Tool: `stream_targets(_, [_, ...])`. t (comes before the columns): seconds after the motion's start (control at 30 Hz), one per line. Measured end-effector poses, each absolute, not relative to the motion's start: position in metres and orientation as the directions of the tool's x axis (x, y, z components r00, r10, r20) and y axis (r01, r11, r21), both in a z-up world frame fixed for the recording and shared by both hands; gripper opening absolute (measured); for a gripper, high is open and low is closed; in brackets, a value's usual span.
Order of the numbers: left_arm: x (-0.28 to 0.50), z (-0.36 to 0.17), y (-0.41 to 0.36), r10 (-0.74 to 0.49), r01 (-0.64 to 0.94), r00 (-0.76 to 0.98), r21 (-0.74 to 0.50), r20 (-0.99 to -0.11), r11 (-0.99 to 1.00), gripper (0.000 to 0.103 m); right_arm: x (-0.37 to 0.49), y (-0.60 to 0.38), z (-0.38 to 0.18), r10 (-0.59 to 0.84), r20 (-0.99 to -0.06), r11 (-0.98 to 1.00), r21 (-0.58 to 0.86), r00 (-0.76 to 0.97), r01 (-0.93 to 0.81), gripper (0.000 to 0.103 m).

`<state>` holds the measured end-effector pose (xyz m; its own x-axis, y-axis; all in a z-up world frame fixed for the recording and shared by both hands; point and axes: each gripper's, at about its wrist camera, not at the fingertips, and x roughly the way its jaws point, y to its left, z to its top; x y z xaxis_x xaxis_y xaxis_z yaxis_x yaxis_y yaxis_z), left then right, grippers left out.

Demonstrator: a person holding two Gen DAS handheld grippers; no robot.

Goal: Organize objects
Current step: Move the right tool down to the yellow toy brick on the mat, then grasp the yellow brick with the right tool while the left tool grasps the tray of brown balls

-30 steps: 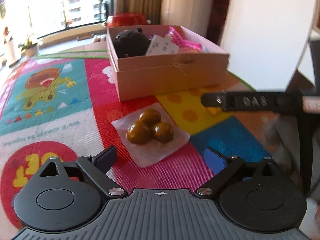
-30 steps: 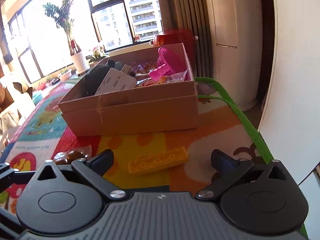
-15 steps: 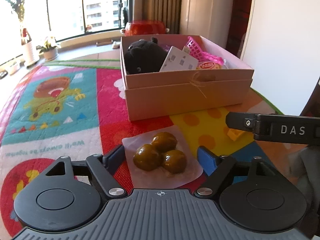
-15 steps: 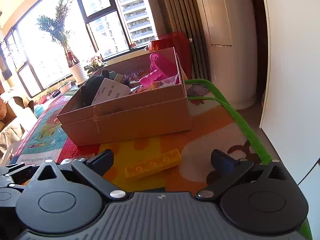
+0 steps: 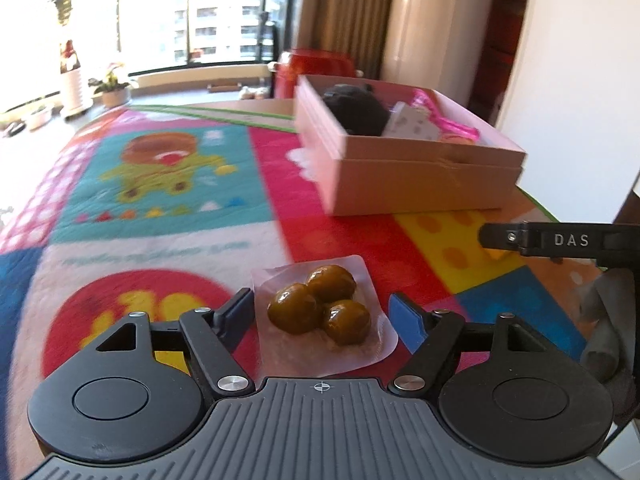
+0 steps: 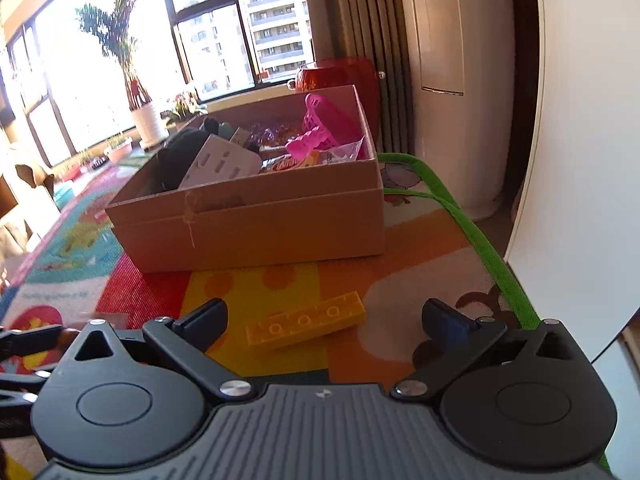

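Observation:
A clear packet of three brown-green balls [image 5: 320, 312] lies on the colourful play mat between the open fingers of my left gripper [image 5: 324, 316]. A yellow toy brick [image 6: 306, 325] lies on the mat between the open fingers of my right gripper [image 6: 324, 320]. The cardboard box [image 6: 256, 224] stands behind it, holding a black plush, a white card and pink toys. The box also shows in the left wrist view [image 5: 420, 184]. The right gripper's side [image 5: 560, 240] shows at the right of the left wrist view.
A red stool [image 6: 340, 76] stands behind the box. A white panel [image 6: 580, 160] stands at the right, past the mat's green edge [image 6: 480, 240]. Potted plants [image 5: 108, 88] stand by the windows at the far left.
My left gripper has moved forward and lower, so the packet now sits between its fingers. My right gripper has closed in on the yellow brick. Both stay open.

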<state>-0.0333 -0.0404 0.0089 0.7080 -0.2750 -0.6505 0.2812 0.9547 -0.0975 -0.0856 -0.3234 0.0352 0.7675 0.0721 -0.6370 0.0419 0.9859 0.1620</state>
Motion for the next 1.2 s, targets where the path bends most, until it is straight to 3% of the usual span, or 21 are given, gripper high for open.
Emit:
stream_targets(0.17, [-0.038,0.007,-0.018,-0.262,0.248,0.733,-0.113,-0.628,0.962,0.079,-0.086,-0.317,0.035,0.071,-0.649,0.992,0.126,0.757,0.014,0.103])
stream_targets(0.6, [-0.044,0.001,-0.015,-0.276,0.269,0.757,-0.104,-0.592,0.958,0.08,-0.115,-0.284,0.036,0.258,-0.649,0.951,0.04,0.716,-0.306,0.103])
stream_targets(0.7, [-0.044,0.0,-0.015,-0.277,0.27,0.76,-0.103,-0.587,0.957,0.079,-0.117,-0.291,0.041,0.228,-0.643,0.96,0.022,0.731,-0.28,0.103])
stream_targets(0.77, [-0.045,0.0,-0.015,-0.26,0.254,0.769,-0.094,-0.583,0.963,0.072,-0.115,-0.3,0.043,0.198,-0.65,0.97,0.025,0.733,-0.241,0.103])
stream_targets(1.2, [-0.047,-0.001,-0.012,-0.267,0.252,0.772,-0.107,-0.577,0.962,0.072,-0.077,-0.313,0.044,0.076,-0.741,0.994,-0.001,0.667,-0.113,0.103])
